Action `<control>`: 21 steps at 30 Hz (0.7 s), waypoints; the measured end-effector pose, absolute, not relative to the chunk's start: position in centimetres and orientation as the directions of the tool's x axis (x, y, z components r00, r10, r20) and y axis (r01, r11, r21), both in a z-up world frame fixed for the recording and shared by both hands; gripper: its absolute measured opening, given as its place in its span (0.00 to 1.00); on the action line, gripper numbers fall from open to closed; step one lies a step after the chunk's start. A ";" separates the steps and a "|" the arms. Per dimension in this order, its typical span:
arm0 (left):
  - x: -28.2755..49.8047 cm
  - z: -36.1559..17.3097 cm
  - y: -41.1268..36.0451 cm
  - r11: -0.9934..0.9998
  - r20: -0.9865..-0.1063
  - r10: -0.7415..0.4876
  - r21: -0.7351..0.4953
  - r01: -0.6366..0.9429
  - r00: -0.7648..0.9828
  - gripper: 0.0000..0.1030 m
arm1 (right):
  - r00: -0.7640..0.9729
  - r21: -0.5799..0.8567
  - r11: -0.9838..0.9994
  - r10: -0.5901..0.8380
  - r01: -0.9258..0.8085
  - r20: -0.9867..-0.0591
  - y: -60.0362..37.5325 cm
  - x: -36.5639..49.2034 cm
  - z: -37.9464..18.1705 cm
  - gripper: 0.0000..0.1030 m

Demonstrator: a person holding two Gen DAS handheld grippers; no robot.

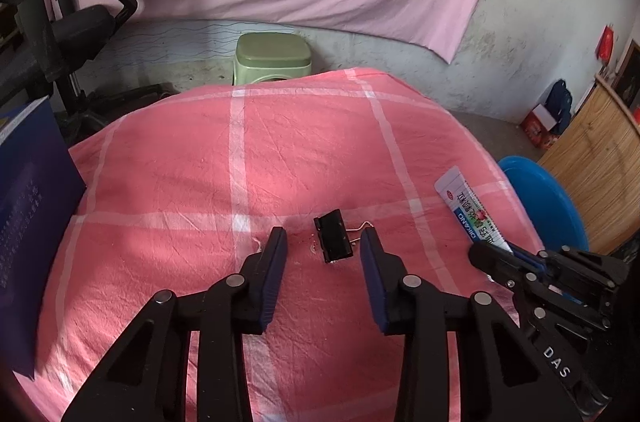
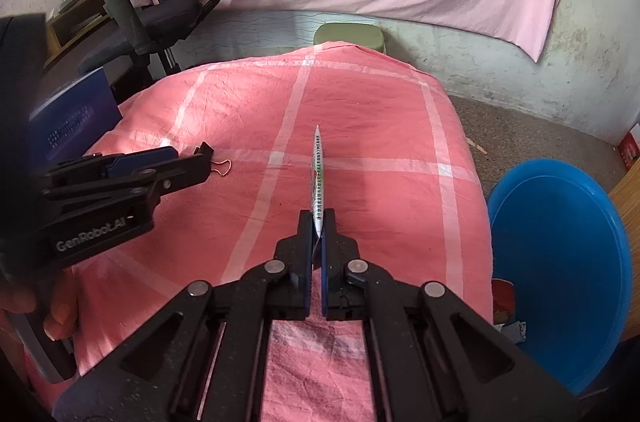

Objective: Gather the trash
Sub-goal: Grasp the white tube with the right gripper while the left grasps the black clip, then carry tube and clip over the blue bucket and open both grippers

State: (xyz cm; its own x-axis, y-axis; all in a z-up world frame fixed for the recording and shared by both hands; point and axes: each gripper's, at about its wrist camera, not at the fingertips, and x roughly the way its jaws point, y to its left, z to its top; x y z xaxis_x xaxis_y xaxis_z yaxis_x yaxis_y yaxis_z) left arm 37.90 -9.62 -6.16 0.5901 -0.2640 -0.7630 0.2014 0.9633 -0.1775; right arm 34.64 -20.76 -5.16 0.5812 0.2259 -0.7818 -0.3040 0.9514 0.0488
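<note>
While right gripper point(image 2: 319, 222) jaws are clamping flat, light wrapper point(image 1: 470, 210) by end, left gripper point(image 1: 324, 242) jaws are gaping around stiff binder clip point(image 1: 333, 237); body looks best hold.

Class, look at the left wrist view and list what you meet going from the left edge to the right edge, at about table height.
Blue book → left tongs → black binder clip between their open tips → flat printed packet held by the right tongs → blue bin.

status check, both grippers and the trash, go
Left gripper open, straddling black binder clip. Right gripper shut on flat wrapper. Blue bin right of table, path unobstructed.
</note>
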 end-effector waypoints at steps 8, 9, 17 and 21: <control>37.4 -7.2 -11.3 0.965 -0.773 -0.224 -0.093 0.245 0.593 0.13 | 0.575 0.074 0.953 0.239 -0.295 -0.782 -21.2 34.7 -5.2 0.19; 37.4 -7.3 -11.2 0.964 -0.772 -0.230 -0.099 0.245 0.593 0.13 | 0.576 0.075 0.953 0.240 -0.295 -0.781 -21.2 34.6 -5.2 0.18; 36.4 -6.2 -10.4 0.951 -0.716 -0.306 -0.198 0.238 0.627 0.11 | 0.649 0.078 0.962 0.234 -0.260 -0.724 -22.2 33.5 -4.0 0.18; 35.3 -4.9 -10.4 0.949 -0.656 -0.316 -0.210 0.236 0.685 0.11 | 0.705 0.130 0.962 0.265 -0.241 -0.658 -23.8 32.5 -2.9 0.18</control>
State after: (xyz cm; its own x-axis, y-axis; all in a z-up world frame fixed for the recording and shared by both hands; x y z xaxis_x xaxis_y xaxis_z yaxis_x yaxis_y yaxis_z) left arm 35.35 -10.39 -4.90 0.6854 -0.3155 -0.6563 0.2356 0.9489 -0.2102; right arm 32.52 -23.77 -2.92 0.7047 0.2652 -0.6581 -0.2405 0.9619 0.1301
